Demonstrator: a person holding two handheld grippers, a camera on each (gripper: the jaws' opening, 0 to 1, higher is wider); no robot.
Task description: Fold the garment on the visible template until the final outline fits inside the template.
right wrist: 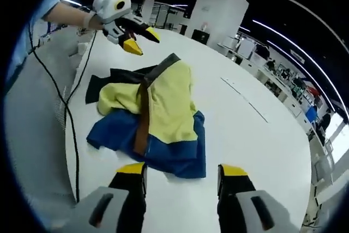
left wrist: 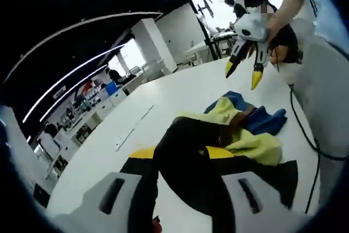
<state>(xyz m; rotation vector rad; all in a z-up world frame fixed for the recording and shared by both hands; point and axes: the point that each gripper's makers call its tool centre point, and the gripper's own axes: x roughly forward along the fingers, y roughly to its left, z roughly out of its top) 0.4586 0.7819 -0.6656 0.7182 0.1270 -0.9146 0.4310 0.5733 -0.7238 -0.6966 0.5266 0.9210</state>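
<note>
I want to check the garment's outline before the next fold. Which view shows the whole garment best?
The right gripper view: the garment lies whole on the white table, with yellow, blue and black panels unobstructed. In the left gripper view its black part bunches between that gripper's jaws, hiding the near edge.

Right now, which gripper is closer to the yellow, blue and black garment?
Left, likely. The left gripper sits at the garment's black edge, cloth lying between its open jaws. The right gripper hangs raised beyond the blue edge, apart.
</note>
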